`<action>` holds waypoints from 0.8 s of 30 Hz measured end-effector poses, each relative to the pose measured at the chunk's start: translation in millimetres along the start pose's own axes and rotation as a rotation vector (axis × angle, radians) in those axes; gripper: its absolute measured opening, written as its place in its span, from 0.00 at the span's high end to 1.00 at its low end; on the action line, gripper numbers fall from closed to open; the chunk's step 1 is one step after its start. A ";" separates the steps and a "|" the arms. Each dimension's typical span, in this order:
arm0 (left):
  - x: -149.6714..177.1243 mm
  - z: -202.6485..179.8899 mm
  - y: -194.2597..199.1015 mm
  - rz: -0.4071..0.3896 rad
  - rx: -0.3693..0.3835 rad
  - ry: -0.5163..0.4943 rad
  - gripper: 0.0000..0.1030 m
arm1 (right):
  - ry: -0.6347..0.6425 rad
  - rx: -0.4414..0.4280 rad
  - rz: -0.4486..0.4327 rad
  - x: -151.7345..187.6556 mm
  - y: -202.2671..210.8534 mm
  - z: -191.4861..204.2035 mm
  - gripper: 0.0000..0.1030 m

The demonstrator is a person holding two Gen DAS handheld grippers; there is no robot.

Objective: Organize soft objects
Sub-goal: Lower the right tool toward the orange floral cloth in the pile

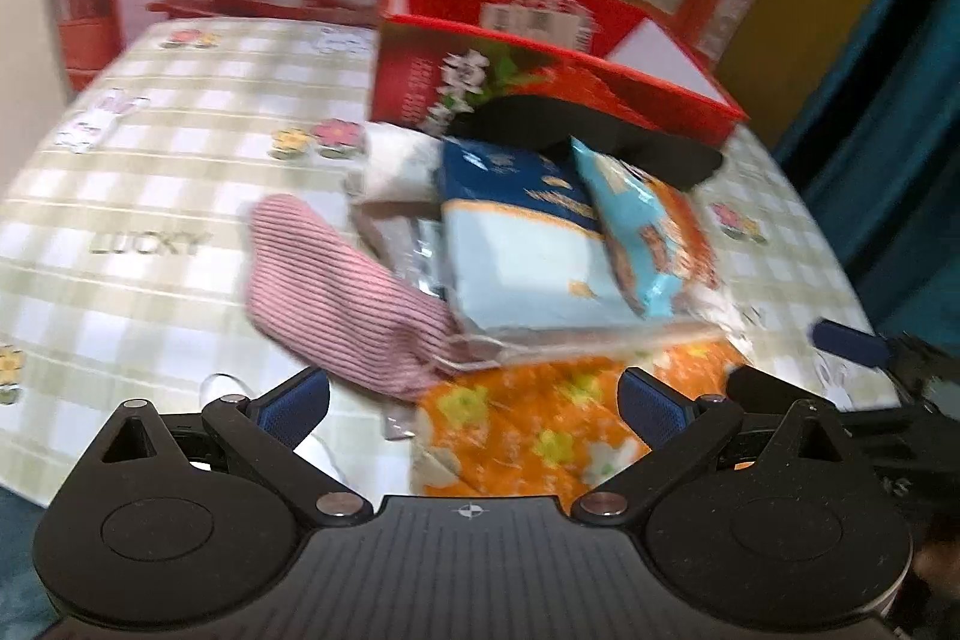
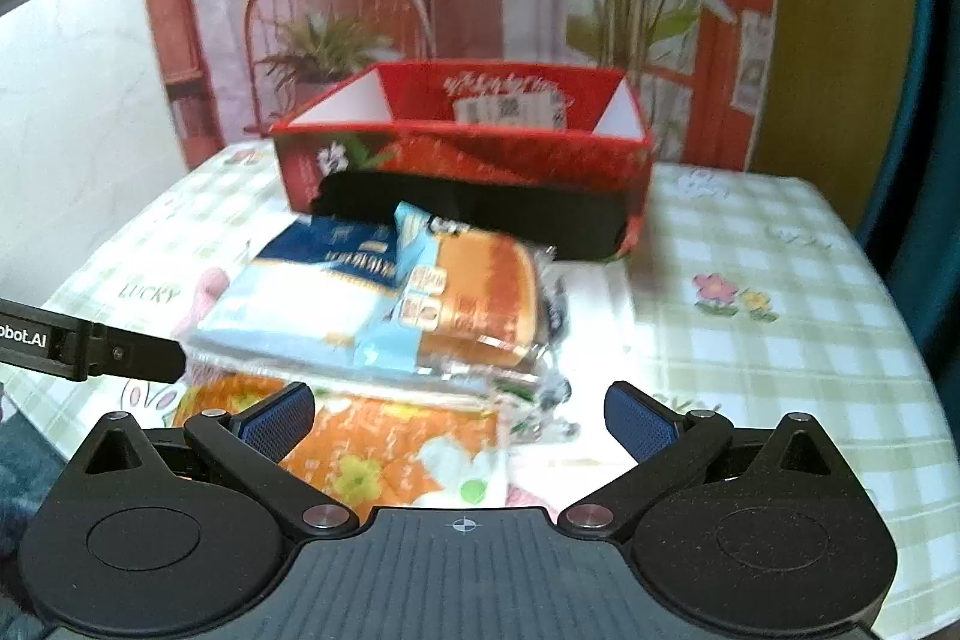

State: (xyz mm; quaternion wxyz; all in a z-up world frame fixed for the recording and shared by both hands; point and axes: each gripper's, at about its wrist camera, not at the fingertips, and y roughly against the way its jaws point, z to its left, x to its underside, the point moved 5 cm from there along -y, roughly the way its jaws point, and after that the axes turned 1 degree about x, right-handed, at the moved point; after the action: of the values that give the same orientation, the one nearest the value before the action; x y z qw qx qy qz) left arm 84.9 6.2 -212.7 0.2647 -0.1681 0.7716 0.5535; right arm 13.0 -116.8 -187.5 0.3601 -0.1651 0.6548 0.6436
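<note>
- Left gripper [image 1: 474, 403] is spread wide, holding nothing, above the orange floral cloth [image 1: 528, 436] at the tabletop's [image 1: 150, 196] near edge.
- Right gripper [image 2: 459, 415] is likewise spread and empty.
- Soft packets [image 2: 372, 304] are piled mid-table, in front of the red box [image 2: 468, 160].

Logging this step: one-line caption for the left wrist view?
Open left tongs face piled soft packs before a red box.

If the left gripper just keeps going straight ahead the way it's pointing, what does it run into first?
Most likely the orange flowered cloth lying between the open left gripper fingers, then the stacked packets behind it. Blur makes depth uncertain.
</note>
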 end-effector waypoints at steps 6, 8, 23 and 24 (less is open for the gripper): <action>6.9 4.4 -14.6 0.044 0.061 0.038 0.07 | 0.004 -0.021 0.067 8.2 -10.3 -0.9 0.14; 8.7 7.0 -18.6 0.055 0.096 0.067 0.10 | -0.005 -0.033 0.080 10.6 -12.1 -1.6 0.18; 20.6 24.8 -41.4 0.109 0.217 0.189 0.42 | -0.054 -0.099 0.117 20.4 -19.8 -4.3 0.35; 20.6 25.4 -42.0 0.109 0.204 0.187 0.42 | -0.059 -0.098 0.120 20.7 -20.6 -5.0 0.35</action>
State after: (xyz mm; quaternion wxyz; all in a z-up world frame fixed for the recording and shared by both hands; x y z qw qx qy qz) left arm 97.2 17.0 -263.4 0.1769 -0.1488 0.8531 0.4677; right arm 11.5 -118.9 -217.0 0.3317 -0.1241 0.6202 0.6999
